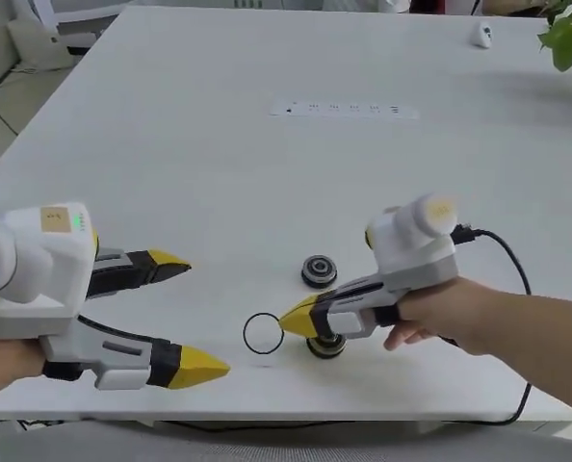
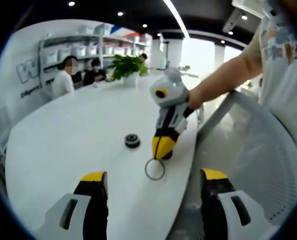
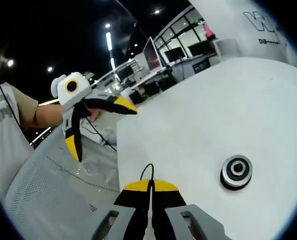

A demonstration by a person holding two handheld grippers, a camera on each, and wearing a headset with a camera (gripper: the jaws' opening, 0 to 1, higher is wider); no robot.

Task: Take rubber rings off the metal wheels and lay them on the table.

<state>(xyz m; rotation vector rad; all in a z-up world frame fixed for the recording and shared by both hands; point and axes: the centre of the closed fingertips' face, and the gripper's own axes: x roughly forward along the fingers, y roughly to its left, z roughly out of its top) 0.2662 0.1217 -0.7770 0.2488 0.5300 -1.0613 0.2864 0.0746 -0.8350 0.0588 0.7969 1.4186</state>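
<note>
A thin black rubber ring (image 1: 263, 333) lies flat near the table's front edge. Its right side is pinched in the yellow tips of my right gripper (image 1: 288, 320), which is shut. The ring (image 3: 147, 171) rises from between the closed jaws in the right gripper view. One metal wheel (image 1: 326, 345) sits just under that gripper. A second wheel (image 1: 319, 271) with a dark band stands a little farther back, also seen as wheel (image 3: 236, 171). My left gripper (image 1: 188, 313) is open and empty, to the left of the ring (image 2: 155, 169), facing the right gripper (image 2: 162, 147).
The white table (image 1: 219, 144) has a socket strip (image 1: 344, 109) set in its middle. A small white object (image 1: 482, 35) and a plant (image 1: 570, 38) are at the far right. A black cable (image 1: 517, 279) trails from my right gripper. A mesh chair (image 2: 258, 150) stands off the near edge.
</note>
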